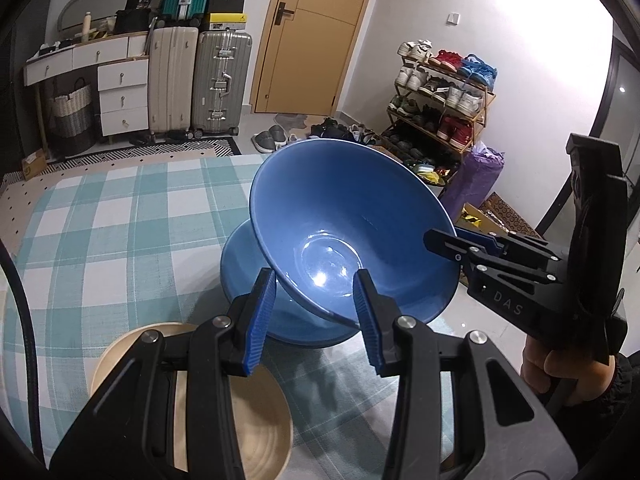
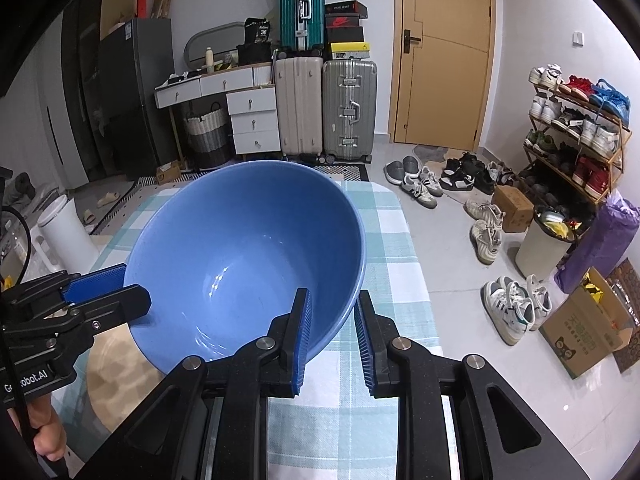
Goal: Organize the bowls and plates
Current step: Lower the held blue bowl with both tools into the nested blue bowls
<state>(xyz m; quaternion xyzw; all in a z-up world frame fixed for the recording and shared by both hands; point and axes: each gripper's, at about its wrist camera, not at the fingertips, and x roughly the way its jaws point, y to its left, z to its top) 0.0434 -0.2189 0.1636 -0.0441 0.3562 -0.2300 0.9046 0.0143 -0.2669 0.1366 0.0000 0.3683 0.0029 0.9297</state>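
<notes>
Between the left gripper's jaws sits the rim of a tilted blue bowl, a second blue bowl beneath it, a tan plate under the jaws, the right gripper clamping the bowl's far rim.

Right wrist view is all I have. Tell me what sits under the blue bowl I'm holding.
Observer: A second blue bowl stands upright on the checked cloth, right beneath the held bowl.
Operator: Report whether the two touch.
Observer: Cannot tell. The held bowl is tilted, with its near rim low over the second blue bowl's opening.
Operator: Identify the tan patch at my lower left.
Observer: A round wooden plate, lying on the cloth on the near side of the second blue bowl.
</notes>
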